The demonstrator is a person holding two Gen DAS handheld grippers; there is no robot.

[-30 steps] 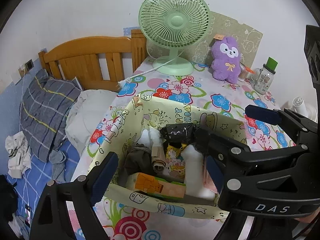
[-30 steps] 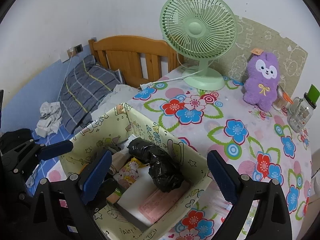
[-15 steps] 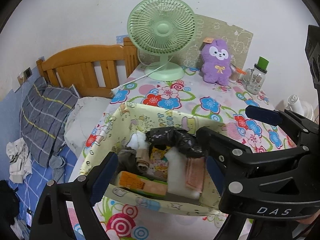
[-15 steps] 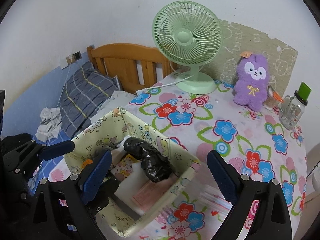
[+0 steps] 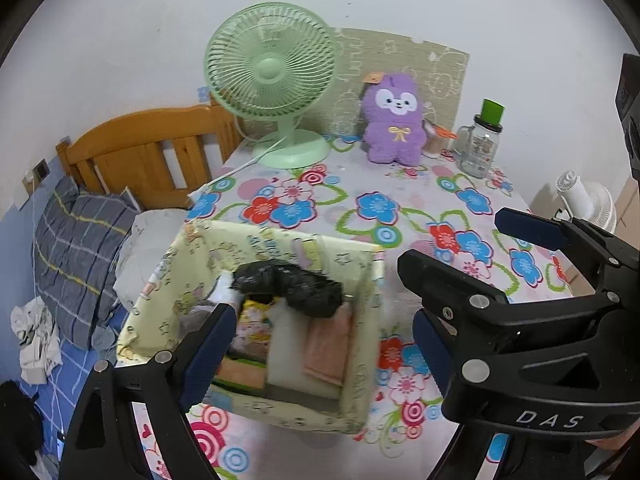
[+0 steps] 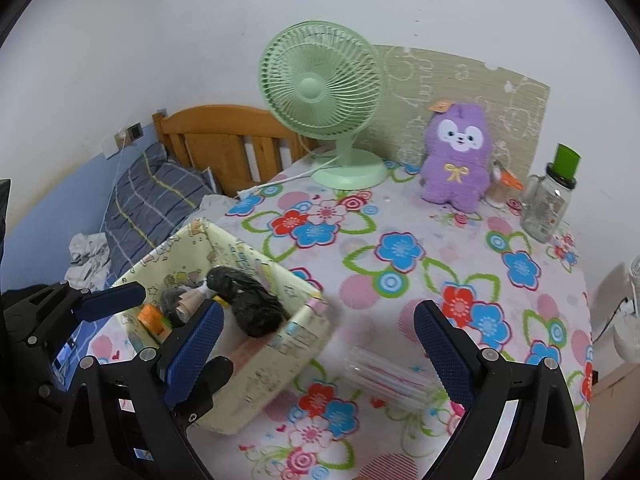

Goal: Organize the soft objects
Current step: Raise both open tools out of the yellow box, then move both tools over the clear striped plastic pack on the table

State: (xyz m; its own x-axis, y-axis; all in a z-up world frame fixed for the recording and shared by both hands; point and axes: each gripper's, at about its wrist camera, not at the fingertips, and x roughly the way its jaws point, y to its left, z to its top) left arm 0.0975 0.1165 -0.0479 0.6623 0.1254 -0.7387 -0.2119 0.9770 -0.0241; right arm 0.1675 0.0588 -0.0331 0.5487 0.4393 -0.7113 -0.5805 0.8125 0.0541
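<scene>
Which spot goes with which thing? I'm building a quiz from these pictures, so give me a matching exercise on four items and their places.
Things:
1. purple plush toy
2. black bundle
3. green fan
4. glass jar

Places:
a. inside the yellow fabric box
b. far right of the table's back edge
c. between fan and jar
d. back of the table, nearest the wooden headboard

Pairs: 1-c, 2-a, 3-d, 4-b

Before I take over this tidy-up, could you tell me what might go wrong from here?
The storage box sits at the table's near corner beside the bed, so a nudge could tip it off. The black bundle is piled loosely on top and might roll out. Reaching for the purple plush risks bumping the glass jar.
</scene>
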